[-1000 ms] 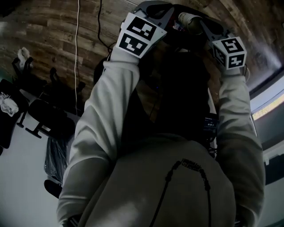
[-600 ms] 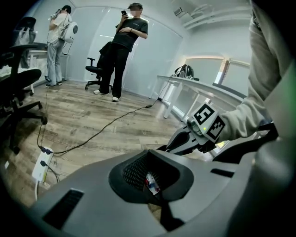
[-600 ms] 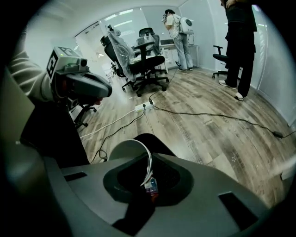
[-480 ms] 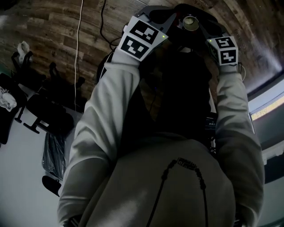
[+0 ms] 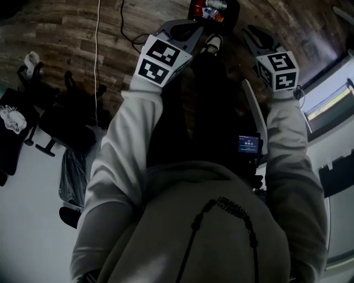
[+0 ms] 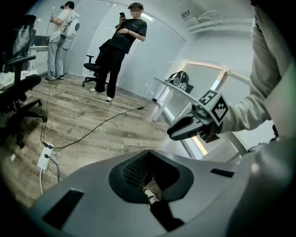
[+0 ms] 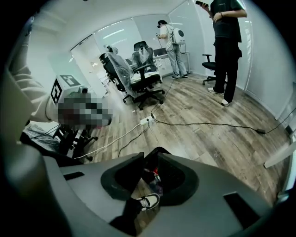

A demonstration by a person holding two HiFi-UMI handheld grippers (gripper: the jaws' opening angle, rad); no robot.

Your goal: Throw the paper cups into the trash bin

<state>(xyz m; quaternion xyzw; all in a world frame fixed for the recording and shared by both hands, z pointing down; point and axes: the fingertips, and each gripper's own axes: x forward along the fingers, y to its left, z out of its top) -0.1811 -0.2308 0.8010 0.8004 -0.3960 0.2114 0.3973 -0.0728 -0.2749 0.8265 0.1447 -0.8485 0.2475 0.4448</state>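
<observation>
No cup showed in either claw. A white bit among the red litter in the bin (image 5: 233, 11) may have been one, too small to tell. The bin stood on the floor (image 5: 66, 33) just past the person's shoe (image 5: 213, 41). The right claw (image 5: 251, 34) pointed down toward it, jaws apart and just been opening, nothing between them, likely the release. The left claw (image 5: 193, 29) sat beside it, tips together, empty, probably idle. The drop looked done.
</observation>
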